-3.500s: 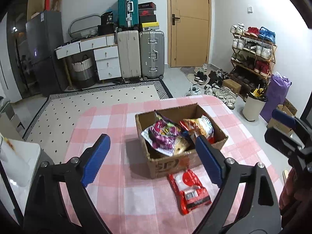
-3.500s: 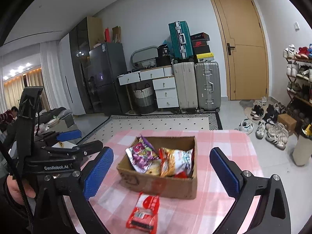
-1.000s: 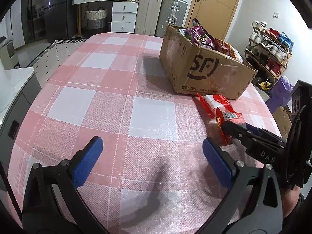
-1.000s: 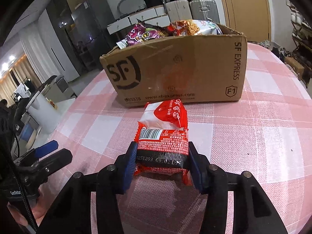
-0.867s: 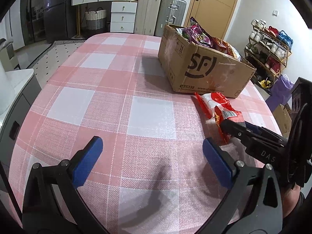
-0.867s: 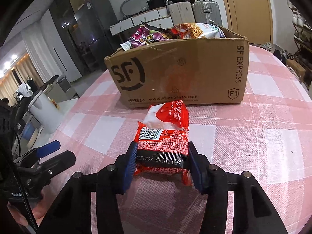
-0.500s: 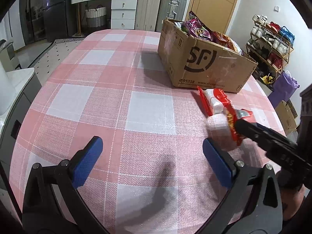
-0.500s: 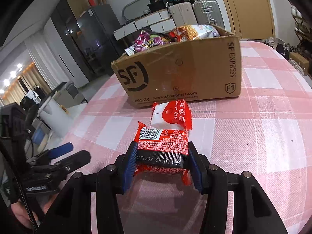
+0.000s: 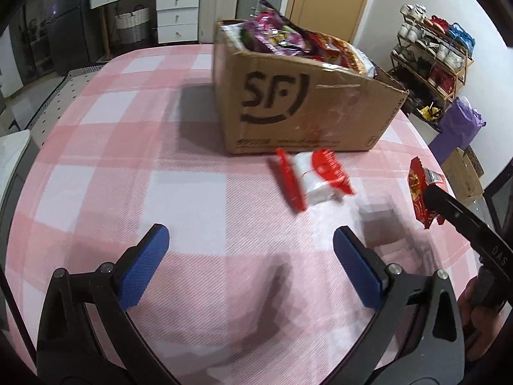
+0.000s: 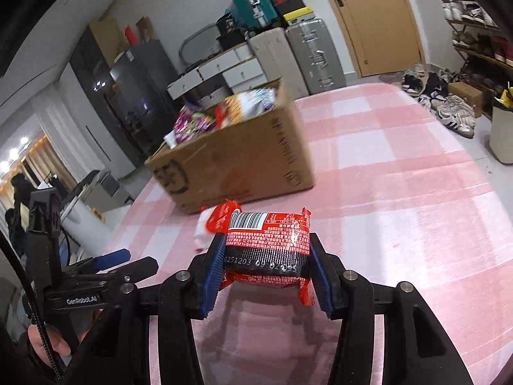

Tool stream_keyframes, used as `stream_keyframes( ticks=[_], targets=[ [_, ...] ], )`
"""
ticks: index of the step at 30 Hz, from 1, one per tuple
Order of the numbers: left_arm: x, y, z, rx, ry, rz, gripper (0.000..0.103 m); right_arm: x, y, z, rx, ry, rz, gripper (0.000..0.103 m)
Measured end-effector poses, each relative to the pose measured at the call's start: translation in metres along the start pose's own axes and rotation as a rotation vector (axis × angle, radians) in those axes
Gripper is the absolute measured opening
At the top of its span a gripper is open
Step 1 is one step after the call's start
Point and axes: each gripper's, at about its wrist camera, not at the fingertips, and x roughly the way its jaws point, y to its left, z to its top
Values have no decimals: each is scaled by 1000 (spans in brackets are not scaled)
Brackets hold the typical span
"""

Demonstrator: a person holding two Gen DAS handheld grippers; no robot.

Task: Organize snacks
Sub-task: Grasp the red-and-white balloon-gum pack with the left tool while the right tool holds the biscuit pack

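My right gripper (image 10: 266,256) is shut on a red snack pack (image 10: 267,240) with a barcode, held above the pink checked table (image 10: 400,176). In the left wrist view that pack (image 9: 418,189) hangs at the right edge in the right gripper (image 9: 431,197). A second red and white pack (image 9: 314,179) lies on the cloth just in front of the SF cardboard box (image 9: 304,106), which is full of snack bags. My left gripper (image 9: 250,266) stands open over bare cloth, short of that pack. From the right wrist view the lying pack (image 10: 208,224) and box (image 10: 243,160) sit ahead on the left.
Suitcases (image 10: 314,54) and white drawers (image 9: 174,16) stand by the far wall beside a wooden door (image 10: 381,16). A shoe rack (image 9: 433,61), purple bag (image 9: 458,128) and white bin (image 10: 501,134) are off the table's right side.
My right gripper has lifted the red pack off the cloth and swung away to the right. The red and white pack stayed on the table. My left gripper has moved closer to the box.
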Motion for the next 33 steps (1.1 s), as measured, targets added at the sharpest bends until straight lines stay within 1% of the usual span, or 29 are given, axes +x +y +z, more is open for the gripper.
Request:
stream_keyframes(
  ticks=[5, 10, 15, 17, 21, 27, 33],
  targets=[
    [15, -24, 21, 30, 5, 0, 102, -6, -16, 10, -2, -22, -14, 50],
    [33, -44, 38, 44, 23, 3, 102, -6, -27, 14, 5, -36, -7, 50],
    [47, -58, 54, 61, 29, 23, 102, -2, -30, 10, 27, -29, 34, 50],
    [53, -63, 60, 62, 32, 24, 102, -1, -26, 9, 6, -24, 48, 50],
    [66, -70, 70, 60, 45, 39, 102, -3, -23, 8, -3, -46, 63, 50],
    [83, -72, 78, 45, 66, 60, 101, -2, -22, 8, -6, -42, 67, 50],
    [87, -69, 78, 40, 75, 52, 99, -6, -23, 9, 5, -53, 89, 50]
  ],
)
